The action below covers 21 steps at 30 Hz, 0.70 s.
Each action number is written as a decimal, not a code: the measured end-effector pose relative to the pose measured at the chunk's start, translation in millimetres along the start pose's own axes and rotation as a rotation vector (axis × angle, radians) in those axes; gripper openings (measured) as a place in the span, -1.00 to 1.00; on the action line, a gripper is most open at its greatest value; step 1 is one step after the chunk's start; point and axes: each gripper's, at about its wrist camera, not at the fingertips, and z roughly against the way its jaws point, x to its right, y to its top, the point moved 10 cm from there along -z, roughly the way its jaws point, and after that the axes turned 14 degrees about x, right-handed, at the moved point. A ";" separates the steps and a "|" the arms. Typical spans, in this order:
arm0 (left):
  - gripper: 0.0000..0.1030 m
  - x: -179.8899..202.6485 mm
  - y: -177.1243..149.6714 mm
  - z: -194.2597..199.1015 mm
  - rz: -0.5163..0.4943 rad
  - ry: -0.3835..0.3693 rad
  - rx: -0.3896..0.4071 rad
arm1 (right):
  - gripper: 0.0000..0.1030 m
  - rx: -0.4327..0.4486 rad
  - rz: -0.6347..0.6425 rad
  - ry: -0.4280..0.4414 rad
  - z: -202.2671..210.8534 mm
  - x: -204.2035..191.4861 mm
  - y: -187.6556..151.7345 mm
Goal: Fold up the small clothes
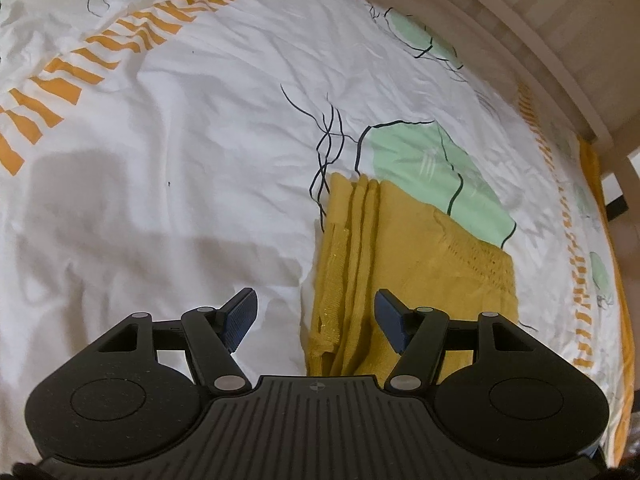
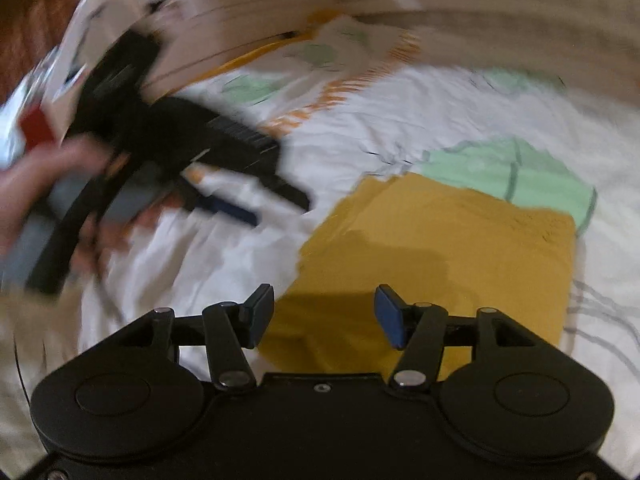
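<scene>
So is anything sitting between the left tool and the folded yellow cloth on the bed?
Nothing visible: the open left tool hovers over the near edge of the folded mustard-yellow knit cloth, with only white printed bedsheet around.

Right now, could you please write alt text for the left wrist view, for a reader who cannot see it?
A folded mustard-yellow garment lies on a white bedsheet printed with orange stripes and green shapes. The left gripper is open above the garment's near edge, holding nothing. A pale wooden bed frame curves along the upper right.
</scene>
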 end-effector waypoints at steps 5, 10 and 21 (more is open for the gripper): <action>0.22 2.9 -2.4 -3.1 0.010 -0.021 -0.013 | 0.19 -0.001 0.283 -0.008 -5.6 -28.0 -10.9; 0.22 8.8 -6.1 -8.3 0.045 -0.061 -0.035 | 0.15 -0.024 0.517 -0.008 -19.4 -45.3 -26.3; 0.22 22.8 -8.2 -15.2 0.051 -0.126 -0.065 | -0.10 0.039 0.440 0.051 -20.9 -46.6 -18.4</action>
